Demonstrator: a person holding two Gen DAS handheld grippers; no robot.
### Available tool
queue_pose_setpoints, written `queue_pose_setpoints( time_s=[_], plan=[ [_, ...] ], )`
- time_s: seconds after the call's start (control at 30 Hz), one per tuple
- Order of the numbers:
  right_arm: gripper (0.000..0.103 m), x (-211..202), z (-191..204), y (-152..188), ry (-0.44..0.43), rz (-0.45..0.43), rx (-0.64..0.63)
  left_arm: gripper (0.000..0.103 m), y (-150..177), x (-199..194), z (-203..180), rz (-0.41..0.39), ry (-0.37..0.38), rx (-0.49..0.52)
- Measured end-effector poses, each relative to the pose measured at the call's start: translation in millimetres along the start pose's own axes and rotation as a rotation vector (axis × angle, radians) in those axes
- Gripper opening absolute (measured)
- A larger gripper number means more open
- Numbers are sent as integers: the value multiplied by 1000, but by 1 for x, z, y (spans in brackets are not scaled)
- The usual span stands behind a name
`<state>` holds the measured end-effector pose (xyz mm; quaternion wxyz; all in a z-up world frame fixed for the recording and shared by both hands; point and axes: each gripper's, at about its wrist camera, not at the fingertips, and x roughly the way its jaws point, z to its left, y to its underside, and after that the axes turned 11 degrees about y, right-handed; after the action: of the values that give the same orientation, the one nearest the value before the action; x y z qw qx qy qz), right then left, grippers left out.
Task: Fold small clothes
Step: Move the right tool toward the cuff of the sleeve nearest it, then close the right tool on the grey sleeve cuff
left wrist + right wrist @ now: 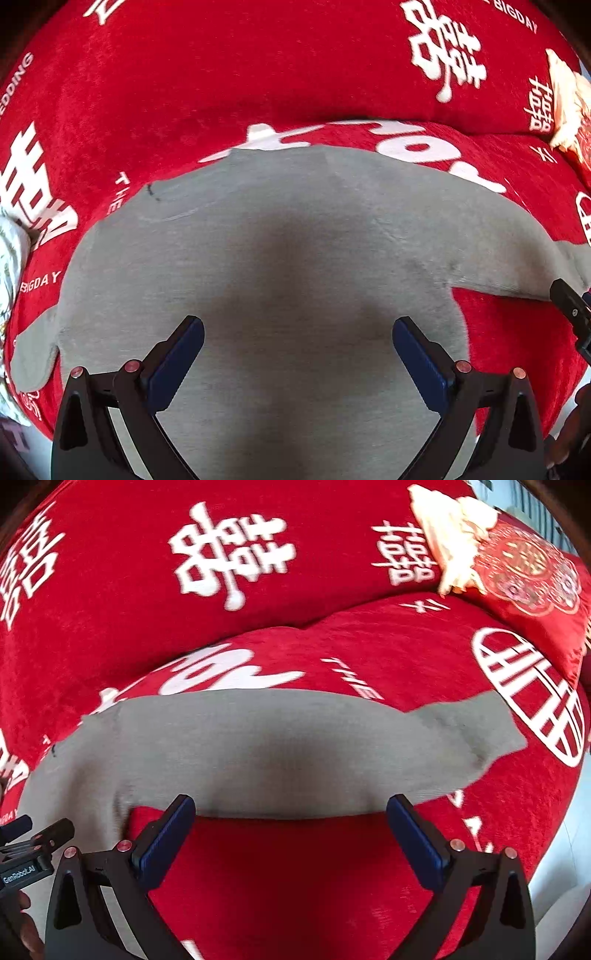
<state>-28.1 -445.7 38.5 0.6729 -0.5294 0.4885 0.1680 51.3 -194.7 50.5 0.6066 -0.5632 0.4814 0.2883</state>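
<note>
A grey garment (295, 240) lies spread flat on a red sofa cover with white lettering. My left gripper (297, 332) is open, its fingers hovering over the garment's body and holding nothing. In the right wrist view the grey garment (258, 746) stretches across the frame with one sleeve (472, 734) reaching right. My right gripper (291, 812) is open and empty, its fingertips at the garment's near edge over the red cover. The right gripper's tip (570, 306) shows at the left wrist view's right edge. The left gripper (33, 845) shows at the right wrist view's left edge.
The red sofa back (258, 66) rises behind the seat. A red embroidered cushion with cream fringe (517, 565) sits at the right end. A white patterned cloth (9, 266) lies at the left edge. Pale floor (569, 834) shows past the sofa's right edge.
</note>
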Motion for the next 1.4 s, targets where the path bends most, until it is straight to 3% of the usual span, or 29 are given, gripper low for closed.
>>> queue_pose_setpoints(
  time_s=[0.73, 0.87, 1.07, 1.1, 1.13, 1.17, 1.27, 1.33, 1.4],
  plan=[
    [103, 39, -100, -10, 79, 39, 180, 102, -23, 31, -70, 36, 36, 62],
    [102, 53, -127, -13, 10, 69, 287, 102, -26, 34, -73, 33, 40, 59],
    [71, 88, -152, -25, -182, 115, 445, 102, -26, 39, -65, 39, 36, 30],
    [57, 95, -155, -27, -197, 113, 466, 102, -26, 39, -62, 39, 34, 24],
    [25, 99, -160, -31, -215, 105, 488, 102, -26, 39, -58, 39, 30, 19],
    [6, 101, -163, -32, -214, 110, 496, 102, -26, 39, -55, 36, 26, 14],
    [5, 91, -173, -33, -187, 59, 500, 102, -28, 41, -39, 24, -11, -14],
    [5, 76, -177, -31, -98, 4, 491, 102, -31, 47, -26, 36, -41, -60],
    [5, 71, -175, -31, -83, -13, 478, 102, -31, 55, -18, 61, -58, -92]
  ],
)
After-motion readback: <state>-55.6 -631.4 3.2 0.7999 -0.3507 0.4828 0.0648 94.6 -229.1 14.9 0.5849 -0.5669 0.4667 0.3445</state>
